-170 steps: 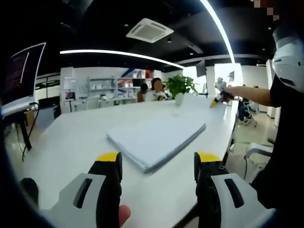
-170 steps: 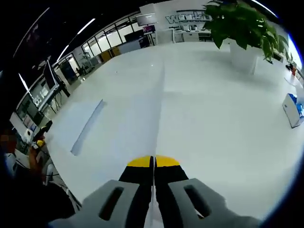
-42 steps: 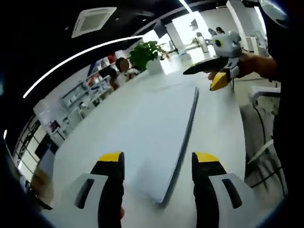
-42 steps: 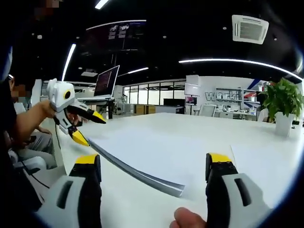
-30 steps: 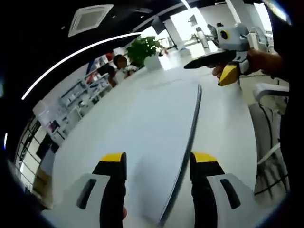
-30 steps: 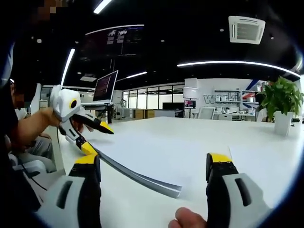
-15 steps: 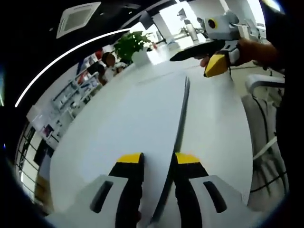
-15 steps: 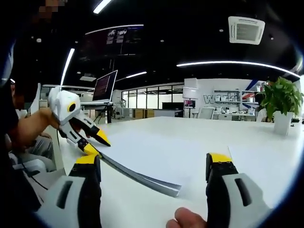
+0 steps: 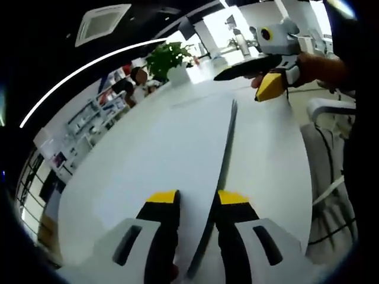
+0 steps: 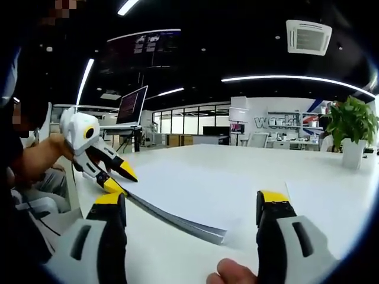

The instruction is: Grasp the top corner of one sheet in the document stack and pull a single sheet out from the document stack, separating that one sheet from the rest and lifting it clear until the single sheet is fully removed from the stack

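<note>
The white document stack (image 9: 177, 136) lies flat on the white table (image 9: 272, 165). My left gripper (image 9: 198, 200) has its jaws drawn narrow around the stack's near corner, with the dark stack edge running up between them. In the right gripper view, that left gripper (image 10: 120, 179) sits at the far left corner of the stack (image 10: 195, 183), one jaw above and one below. My right gripper (image 10: 190, 204) is wide open, low over the table just short of the stack's other corner. It also shows as the right gripper (image 9: 243, 83), held by a hand past the stack's far end.
A potted plant (image 9: 169, 56) stands at the table's far end, also visible as the plant (image 10: 349, 127). A laptop on a stand (image 10: 133, 103) is beyond the left side. A chair (image 9: 328, 106) stands by the table's edge. People sit in the distance (image 9: 139, 77).
Over the last second the left jaws narrowed from wide open onto the stack's corner and have held that gap. The stack's bowed edge now lies flatter. The right gripper stays open.
</note>
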Demonstrator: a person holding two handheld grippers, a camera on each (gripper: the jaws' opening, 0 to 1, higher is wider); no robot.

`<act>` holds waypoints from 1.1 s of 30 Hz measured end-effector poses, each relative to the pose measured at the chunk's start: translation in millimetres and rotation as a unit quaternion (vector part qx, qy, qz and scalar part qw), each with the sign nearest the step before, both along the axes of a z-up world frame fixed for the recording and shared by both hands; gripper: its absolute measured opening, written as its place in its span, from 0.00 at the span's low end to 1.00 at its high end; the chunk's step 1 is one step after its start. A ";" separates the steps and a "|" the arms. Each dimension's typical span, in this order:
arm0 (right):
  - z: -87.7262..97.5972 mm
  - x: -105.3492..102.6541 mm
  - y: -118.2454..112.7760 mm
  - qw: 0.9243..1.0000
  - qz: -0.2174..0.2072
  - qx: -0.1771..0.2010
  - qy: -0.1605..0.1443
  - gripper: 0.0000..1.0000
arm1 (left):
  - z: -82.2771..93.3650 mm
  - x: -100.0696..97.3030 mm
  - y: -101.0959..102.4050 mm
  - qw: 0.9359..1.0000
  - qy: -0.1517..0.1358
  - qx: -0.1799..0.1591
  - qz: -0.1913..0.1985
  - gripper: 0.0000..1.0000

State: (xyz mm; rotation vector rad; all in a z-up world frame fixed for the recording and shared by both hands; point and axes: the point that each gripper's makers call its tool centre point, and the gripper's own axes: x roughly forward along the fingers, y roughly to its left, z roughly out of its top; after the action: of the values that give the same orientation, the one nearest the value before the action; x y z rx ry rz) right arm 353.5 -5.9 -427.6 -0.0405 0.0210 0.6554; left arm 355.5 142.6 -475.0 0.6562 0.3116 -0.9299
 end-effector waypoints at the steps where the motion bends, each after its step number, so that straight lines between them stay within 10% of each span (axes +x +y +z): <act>1: -0.1 -0.1 0.4 1.000 0.000 0.000 0.000 0.89 | 0.3 -1.3 -0.4 1.000 0.009 -0.006 -0.005 0.28; 14: 2.8 1.5 1.9 1.000 -0.007 0.017 -0.010 0.87 | 7.1 4.2 2.5 0.986 0.119 -0.115 -0.001 0.26; 21: 4.3 6.2 -0.6 0.999 -0.031 0.029 -0.007 0.87 | 8.0 6.6 3.4 0.984 0.144 -0.101 -0.020 0.26; 33: 5.3 7.9 -7.5 0.998 -0.038 0.043 -0.005 0.88 | 12.1 5.6 5.5 0.959 0.224 -0.168 -0.048 0.25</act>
State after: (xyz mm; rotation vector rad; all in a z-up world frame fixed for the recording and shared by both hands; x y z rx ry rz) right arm 361.4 -13.4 -422.4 0.0397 -0.0146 0.5797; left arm 361.1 148.1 -462.8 0.1409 0.5124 -1.1916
